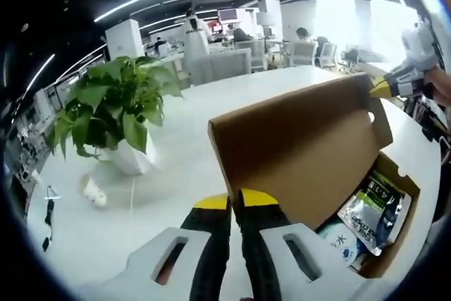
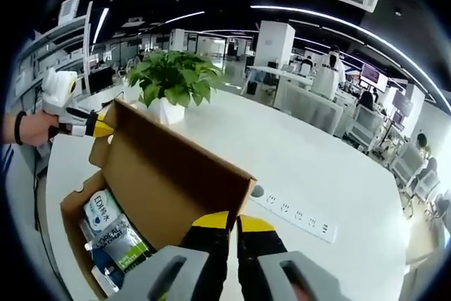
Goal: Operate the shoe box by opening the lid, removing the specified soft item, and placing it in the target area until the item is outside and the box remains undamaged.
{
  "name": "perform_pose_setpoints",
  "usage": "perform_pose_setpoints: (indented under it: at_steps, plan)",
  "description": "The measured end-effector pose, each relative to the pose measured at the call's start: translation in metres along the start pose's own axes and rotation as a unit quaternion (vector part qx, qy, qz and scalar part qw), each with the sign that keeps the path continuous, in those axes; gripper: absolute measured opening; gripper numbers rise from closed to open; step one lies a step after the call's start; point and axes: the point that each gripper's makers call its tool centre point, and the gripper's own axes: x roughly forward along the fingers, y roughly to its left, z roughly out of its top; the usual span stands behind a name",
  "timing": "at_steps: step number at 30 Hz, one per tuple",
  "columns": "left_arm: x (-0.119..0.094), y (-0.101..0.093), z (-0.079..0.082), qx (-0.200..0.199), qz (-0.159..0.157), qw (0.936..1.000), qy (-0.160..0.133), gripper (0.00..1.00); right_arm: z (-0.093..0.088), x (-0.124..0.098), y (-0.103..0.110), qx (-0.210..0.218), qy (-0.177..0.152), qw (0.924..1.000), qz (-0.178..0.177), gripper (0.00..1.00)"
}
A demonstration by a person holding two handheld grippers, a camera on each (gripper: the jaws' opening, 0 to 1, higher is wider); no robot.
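Brown cardboard shoe box (image 1: pixel 303 153) | silver, green and white packets (image 1: pixel 373 209) at lower right | white tabletop (image 1: pixel 176 174) | green plant (image 1: pixel 113 103), white pot (image 1: pixel 130 156) | black claw (image 1: pixel 235 206), yellow tips

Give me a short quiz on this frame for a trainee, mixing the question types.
1. True or false: the lid of the shoe box is shut.
2. What stands on the table beyond the box? A. potted plant B. lamp C. kettle
3. Fill in: the packets lie ___ the box.
Key: 1 false; 2 A; 3 inside.
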Motion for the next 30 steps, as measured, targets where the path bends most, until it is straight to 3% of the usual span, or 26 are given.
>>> perform_pose_setpoints:
  at_steps: [30]
  plan:
    - [0.026, 0.003, -0.009, 0.001, -0.004, 0.9995, 0.03, 0.03, -0.009, 0.041, -0.017, 0.001, 0.04, 0.9992, 0.003, 0.0]
